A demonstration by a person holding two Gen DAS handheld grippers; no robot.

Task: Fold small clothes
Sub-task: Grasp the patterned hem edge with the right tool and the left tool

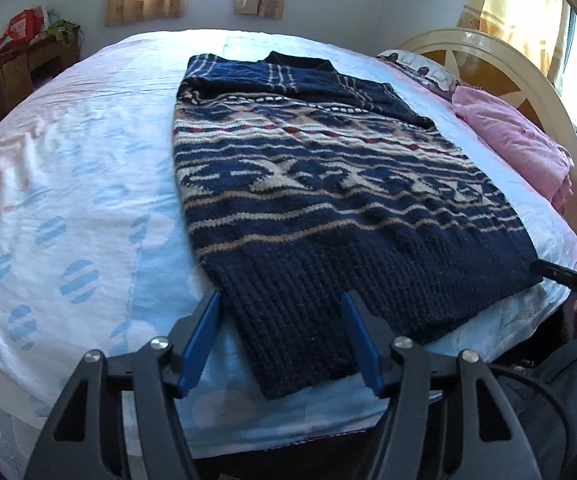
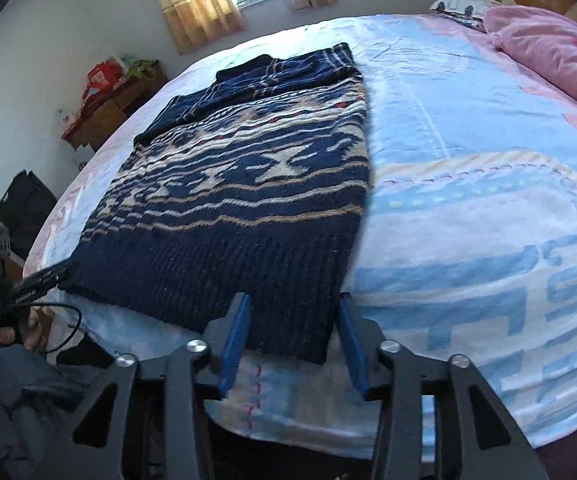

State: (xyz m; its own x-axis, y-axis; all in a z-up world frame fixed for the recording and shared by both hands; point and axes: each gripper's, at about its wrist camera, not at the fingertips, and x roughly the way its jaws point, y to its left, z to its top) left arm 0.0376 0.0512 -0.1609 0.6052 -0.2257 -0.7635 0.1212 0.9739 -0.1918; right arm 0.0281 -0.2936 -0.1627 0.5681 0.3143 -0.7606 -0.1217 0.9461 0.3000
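We see a navy knitted sweater [image 1: 328,184] lying flat on a bed covered with a pale blue and pink sheet [image 1: 80,184]. Its chunky wool carries tan, cream and red patterned bands, with a thick ribbed hem nearest us and sleeves folded across the top. Our left gripper [image 1: 282,340] and right gripper [image 2: 292,336] each straddle a hem corner, blue pads apart, not pressing the knit. A pink quilt [image 1: 516,140] is bunched by the headboard.
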